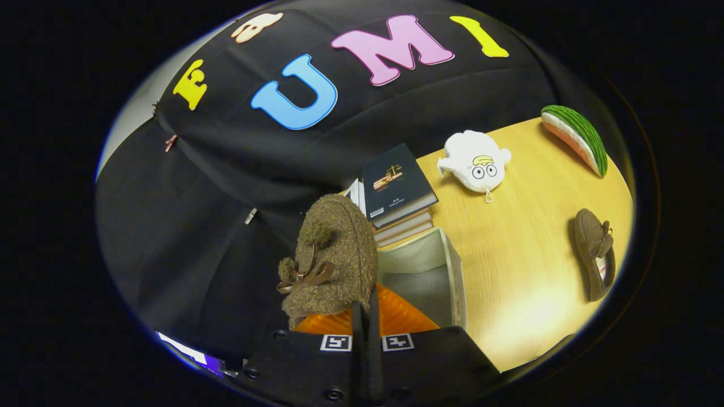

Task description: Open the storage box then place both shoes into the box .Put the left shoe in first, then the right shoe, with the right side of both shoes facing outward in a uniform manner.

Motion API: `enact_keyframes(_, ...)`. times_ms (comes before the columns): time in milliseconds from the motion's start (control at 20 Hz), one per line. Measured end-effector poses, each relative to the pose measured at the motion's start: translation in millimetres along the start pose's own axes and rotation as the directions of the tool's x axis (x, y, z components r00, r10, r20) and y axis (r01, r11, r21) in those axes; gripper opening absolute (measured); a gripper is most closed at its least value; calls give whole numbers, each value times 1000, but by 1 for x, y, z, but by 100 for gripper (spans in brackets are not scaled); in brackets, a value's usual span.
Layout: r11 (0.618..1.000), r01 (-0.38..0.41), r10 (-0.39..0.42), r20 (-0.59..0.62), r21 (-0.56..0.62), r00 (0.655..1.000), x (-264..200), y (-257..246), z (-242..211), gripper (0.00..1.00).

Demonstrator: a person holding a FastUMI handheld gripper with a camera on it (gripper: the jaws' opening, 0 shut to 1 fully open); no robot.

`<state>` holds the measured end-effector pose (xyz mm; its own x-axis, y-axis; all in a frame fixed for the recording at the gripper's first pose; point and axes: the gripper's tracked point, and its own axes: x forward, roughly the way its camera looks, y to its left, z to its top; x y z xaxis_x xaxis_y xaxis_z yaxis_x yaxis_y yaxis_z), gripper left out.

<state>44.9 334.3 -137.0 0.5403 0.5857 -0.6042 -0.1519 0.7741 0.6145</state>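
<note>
Here the gripper (366,316) has its fingers pressed nearly together, pinching the edge of a brown shoe (331,260) held just above the open storage box (452,265). Lowering it squarely inside the walls, bow side kept outward, seems wise. Its long axis runs away from the fingers, toe far. The second shoe (594,254) lies on the table (526,271), well apart.

Your held shoe (334,254): fuzzy brown cloth, satin-like bow. Second shoe (594,254), at three o'clock: same matt cloth. Storage box (452,271): pale matt fabric walls. Surface (520,249): smooth light wood grain, slight sheen. Book (396,181), twelve o'clock: smooth dark cover.
</note>
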Motion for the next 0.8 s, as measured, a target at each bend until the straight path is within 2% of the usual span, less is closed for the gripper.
enact_keyframes(300, 997, 68, -65, -60, 48, 996, 35, -7, -34, 5)
enact_keyframes(800, 991, 129, -124, -124, 32, 984, 61, -23, -65, 5)
